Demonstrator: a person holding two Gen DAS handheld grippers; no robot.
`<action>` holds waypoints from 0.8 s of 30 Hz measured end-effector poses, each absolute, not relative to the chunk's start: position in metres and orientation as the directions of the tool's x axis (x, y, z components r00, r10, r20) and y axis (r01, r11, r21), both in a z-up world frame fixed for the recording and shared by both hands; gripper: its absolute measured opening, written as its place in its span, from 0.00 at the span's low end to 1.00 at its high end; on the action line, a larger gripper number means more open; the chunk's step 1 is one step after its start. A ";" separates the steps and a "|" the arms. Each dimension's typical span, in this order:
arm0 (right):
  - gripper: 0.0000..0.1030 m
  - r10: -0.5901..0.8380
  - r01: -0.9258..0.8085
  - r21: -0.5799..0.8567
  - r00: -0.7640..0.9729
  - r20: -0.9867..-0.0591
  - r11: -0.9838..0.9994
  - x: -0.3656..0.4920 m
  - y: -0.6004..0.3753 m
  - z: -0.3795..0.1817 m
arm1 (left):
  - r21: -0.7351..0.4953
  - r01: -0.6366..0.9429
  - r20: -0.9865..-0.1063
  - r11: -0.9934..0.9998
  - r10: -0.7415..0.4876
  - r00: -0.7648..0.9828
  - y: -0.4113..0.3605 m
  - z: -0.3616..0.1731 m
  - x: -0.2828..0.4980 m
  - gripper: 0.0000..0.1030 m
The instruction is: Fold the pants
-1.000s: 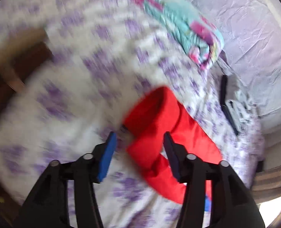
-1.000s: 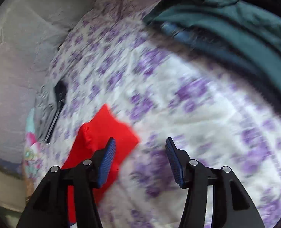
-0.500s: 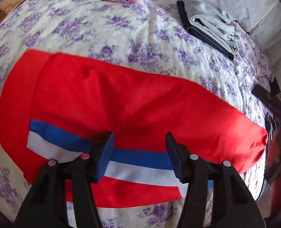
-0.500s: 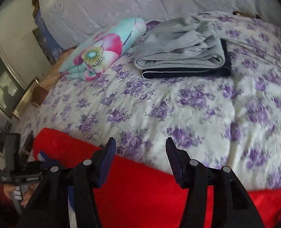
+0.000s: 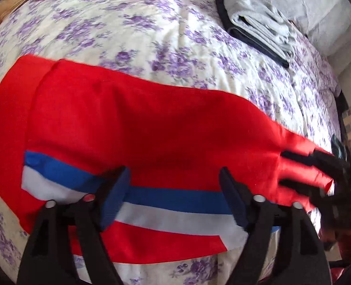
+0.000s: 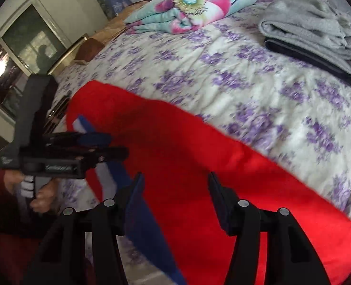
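Both grippers, left point(image 5: 174, 196) and right point(image 6: 175, 199), hang wide apart over the pants point(image 5: 151, 128), laid lengthwise on the bed point(image 5: 151, 35). A lengthwise fold looks done; next, probably grip one end and carry it across.

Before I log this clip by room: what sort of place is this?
Most likely a home bedroom: the red pants lie on a floral bedspread, with a flowered pillow and folded gray clothes near the head.
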State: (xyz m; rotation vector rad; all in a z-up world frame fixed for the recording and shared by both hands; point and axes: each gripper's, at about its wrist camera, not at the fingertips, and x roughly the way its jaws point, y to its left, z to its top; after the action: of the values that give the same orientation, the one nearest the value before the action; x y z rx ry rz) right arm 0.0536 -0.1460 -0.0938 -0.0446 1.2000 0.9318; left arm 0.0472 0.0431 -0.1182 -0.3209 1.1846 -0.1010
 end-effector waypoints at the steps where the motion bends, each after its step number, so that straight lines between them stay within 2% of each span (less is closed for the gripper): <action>1: 0.55 0.607 -0.612 0.477 0.007 -0.795 0.631 0.053 -0.147 -0.100 | -0.286 -0.078 -0.897 0.955 -0.238 0.373 0.039 -0.119 0.049 0.84; 4: 0.55 0.653 -0.551 0.534 0.026 -0.757 0.641 0.060 -0.155 -0.097 | -0.235 -0.037 -0.912 0.971 -0.207 0.355 0.028 -0.121 0.053 0.90; 7: 0.55 0.760 -0.414 0.664 0.120 -0.639 0.623 0.095 -0.180 -0.079 | -0.224 -0.027 -0.914 0.974 -0.201 0.353 0.027 -0.122 0.053 0.91; 9: 0.56 0.765 -0.330 0.700 0.136 -0.629 0.634 0.126 -0.188 -0.082 | -0.230 -0.029 -0.913 0.973 -0.205 0.354 0.028 -0.122 0.053 0.91; 14: 0.57 0.789 -0.147 0.786 -0.053 -0.612 0.600 0.176 -0.179 -0.126 | -0.213 -0.016 -0.916 0.977 -0.194 0.351 0.024 -0.123 0.053 0.93; 21: 0.58 0.754 -0.292 0.777 -0.215 -0.621 0.557 0.143 -0.160 -0.112 | -0.207 -0.014 -0.915 0.978 -0.188 0.356 0.022 -0.124 0.052 0.95; 24: 0.67 0.756 -0.304 0.791 -0.254 -0.604 0.530 0.116 -0.157 -0.111 | -0.196 -0.010 -0.919 0.981 -0.180 0.352 0.020 -0.126 0.053 0.95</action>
State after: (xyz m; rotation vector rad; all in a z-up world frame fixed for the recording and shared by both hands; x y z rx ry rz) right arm 0.1164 -0.1572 -0.1114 0.4049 1.5152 1.0550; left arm 0.0525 0.0199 -0.1257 -0.1782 1.2084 -0.1108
